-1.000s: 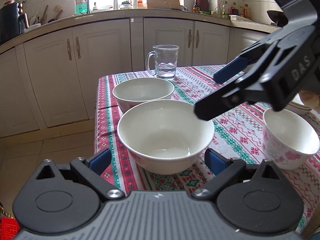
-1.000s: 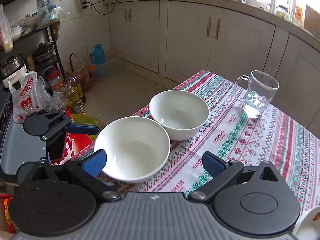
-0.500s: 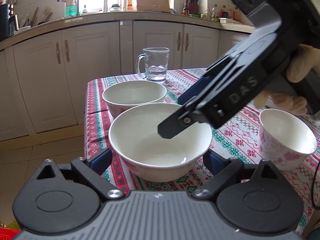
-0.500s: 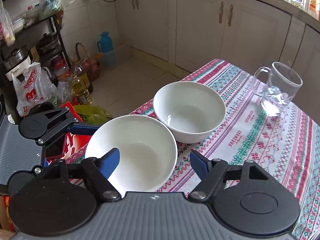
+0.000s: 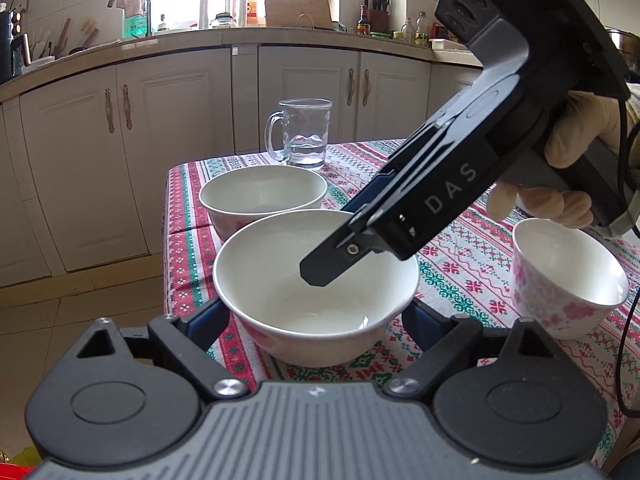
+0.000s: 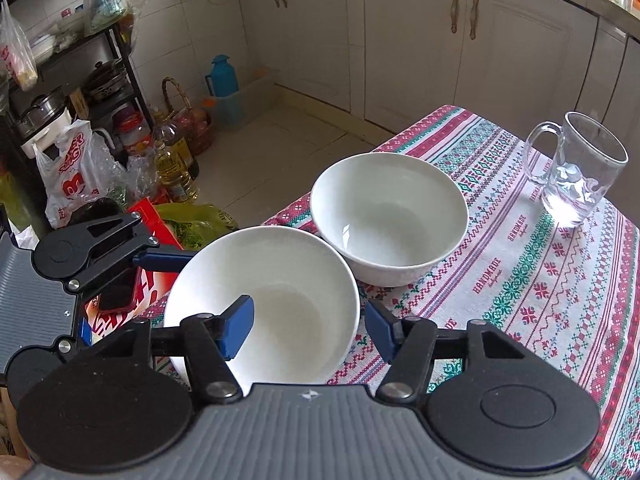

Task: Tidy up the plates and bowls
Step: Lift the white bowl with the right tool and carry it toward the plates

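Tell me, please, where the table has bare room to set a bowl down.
Bare cloth lies between the far bowl and the mug. Another strip separates the near bowl from the cup. The bowls' corner is crowded.

It was a home kitchen. Cream cabinet doors (image 5: 168,152) ran under a curved countertop (image 5: 192,38) crowded with bottles, a knife block (image 5: 378,14) and a cutting board (image 5: 298,10) by the bright window. A table wore a patterned cloth (image 6: 540,280) (the word "HANDMADE" woven in). On the tiled floor stood cooking oil bottles (image 6: 176,168) and a blue thermos (image 6: 222,76) — beside a black rack (image 6: 100,80) holding pots and bags.
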Tool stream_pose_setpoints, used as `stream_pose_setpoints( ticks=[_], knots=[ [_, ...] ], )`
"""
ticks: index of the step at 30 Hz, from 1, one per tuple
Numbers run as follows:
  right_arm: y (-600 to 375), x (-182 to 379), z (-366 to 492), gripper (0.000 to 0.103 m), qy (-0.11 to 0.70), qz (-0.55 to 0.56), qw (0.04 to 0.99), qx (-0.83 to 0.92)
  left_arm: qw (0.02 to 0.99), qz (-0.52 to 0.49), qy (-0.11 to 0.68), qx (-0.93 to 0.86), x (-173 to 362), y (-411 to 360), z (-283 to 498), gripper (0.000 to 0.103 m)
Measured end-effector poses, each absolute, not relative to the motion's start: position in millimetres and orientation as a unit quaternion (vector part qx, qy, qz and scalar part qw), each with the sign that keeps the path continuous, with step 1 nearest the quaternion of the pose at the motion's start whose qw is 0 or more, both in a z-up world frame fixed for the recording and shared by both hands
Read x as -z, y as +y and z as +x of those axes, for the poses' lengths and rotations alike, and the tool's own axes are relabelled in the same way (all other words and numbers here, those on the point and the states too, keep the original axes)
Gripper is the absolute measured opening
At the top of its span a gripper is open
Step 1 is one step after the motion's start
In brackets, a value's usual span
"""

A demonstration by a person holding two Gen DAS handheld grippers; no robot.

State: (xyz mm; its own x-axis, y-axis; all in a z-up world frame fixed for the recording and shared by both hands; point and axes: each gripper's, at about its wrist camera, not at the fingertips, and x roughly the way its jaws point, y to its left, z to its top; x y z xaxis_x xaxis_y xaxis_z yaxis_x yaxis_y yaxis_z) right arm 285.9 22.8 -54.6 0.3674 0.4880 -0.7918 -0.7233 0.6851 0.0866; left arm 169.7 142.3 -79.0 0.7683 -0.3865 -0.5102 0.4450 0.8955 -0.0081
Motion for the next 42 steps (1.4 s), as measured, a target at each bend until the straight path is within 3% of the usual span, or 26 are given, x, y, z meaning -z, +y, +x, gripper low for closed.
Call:
stream_pose_setpoints(
  ticks=[24,42],
  knots=[
    [23.4,55.8,302.0,0.066,0.458,-0.093,0.791,-0.394,0.934,0.067,0.264,0.229,75.9,142.1,173.1,0.092],
    [-5.2,28.5,266.9,0.066,0.45,-0.087,0.803,-0.382,0.923,0.082,0.267,0.267,42.2,122.9,146.5,0.093]
  ],
)
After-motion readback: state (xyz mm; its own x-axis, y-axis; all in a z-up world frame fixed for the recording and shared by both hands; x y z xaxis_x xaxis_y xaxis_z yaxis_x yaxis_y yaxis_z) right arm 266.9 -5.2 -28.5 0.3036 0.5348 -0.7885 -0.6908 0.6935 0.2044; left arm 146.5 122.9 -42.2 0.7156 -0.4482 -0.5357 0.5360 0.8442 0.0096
